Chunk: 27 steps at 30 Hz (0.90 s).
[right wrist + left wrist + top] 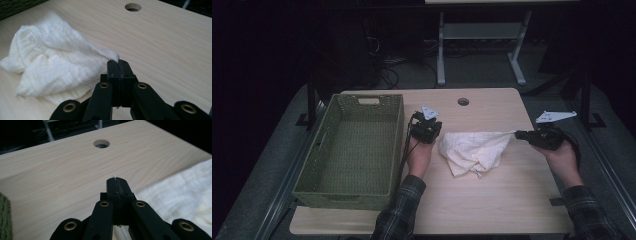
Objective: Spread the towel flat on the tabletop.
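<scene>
Cloth (473, 150) corner pinched in your right hand-held gripper (117, 61); left hand-held gripper (117, 180) closed, empty, beside cloth.

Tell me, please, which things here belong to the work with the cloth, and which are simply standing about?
In the job:
- white cloth, one corner pinched
- right gripper, shut on that corner
- left gripper, shut beside the cloth
- green woven basket, perhaps its destination

Standing about:
- table with its cable hole
- desk frame behind
</scene>
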Motion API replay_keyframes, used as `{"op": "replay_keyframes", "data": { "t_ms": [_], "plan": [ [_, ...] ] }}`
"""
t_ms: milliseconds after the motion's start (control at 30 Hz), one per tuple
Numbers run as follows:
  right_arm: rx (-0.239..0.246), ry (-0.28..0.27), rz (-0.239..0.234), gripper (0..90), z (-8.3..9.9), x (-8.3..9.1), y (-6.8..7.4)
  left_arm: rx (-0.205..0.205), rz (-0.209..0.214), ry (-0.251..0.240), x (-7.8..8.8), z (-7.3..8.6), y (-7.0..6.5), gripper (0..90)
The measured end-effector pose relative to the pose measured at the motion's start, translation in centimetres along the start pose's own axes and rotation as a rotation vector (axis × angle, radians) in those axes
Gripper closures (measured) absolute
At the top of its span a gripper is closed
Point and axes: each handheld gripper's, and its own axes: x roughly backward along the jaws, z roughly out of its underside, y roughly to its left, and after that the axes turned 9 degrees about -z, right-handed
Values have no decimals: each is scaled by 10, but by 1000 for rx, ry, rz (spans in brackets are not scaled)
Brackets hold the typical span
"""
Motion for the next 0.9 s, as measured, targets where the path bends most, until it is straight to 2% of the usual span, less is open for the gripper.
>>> {"op": "replay_keyframes", "data": {
  "t_ms": [100,133,167,233,333,367,400,433,467,500,533,567,700,767,800,833,900],
  "plan": [
    [-27,16,-4,890,1,-12,-13,15,7,26,-14,7,-1,900],
    [-27,16,-4,890,1,-12,-13,15,7,26,-14,7,-1,899],
    [-39,30,-8,880,1,-19,-17,10,17,31,-17,10,-3,898],
    [-42,37,-5,865,1,-22,-18,-1,44,54,-20,15,-8,898],
    [-61,33,-18,717,3,-28,-21,-32,83,74,-19,21,-13,867],
    [-54,24,-37,653,3,-25,-19,-32,124,85,-17,24,-17,803],
    [-54,24,-37,653,3,-25,-19,-32,124,85,-17,24,-17,782],
    [-44,16,-41,624,2,-20,-14,-45,148,96,-14,26,-20,740],
    [-44,16,-41,624,2,-20,-14,-55,160,102,-13,27,-22,740],
    [-30,7,-66,624,3,-15,-8,-82,201,111,-7,29,-27,694],
    [-30,7,-66,624,3,-15,-8,-82,201,111,-7,29,-27,676],
    [-25,5,-66,630,4,-13,-5,-82,222,116,-3,30,-30,676],
    [-1,9,-119,670,11,-7,11,-132,273,131,12,36,-40,623],
    [5,31,-147,688,18,-9,20,-172,295,140,20,40,-46,603],
    [5,31,-147,688,18,-9,20,-172,295,140,20,40,-46,601],
    [9,58,-159,688,23,-13,26,-187,308,139,24,43,-48,600],
    [7,66,-169,688,25,-15,28,-199,331,143,29,48,-51,599]
  ]
}}
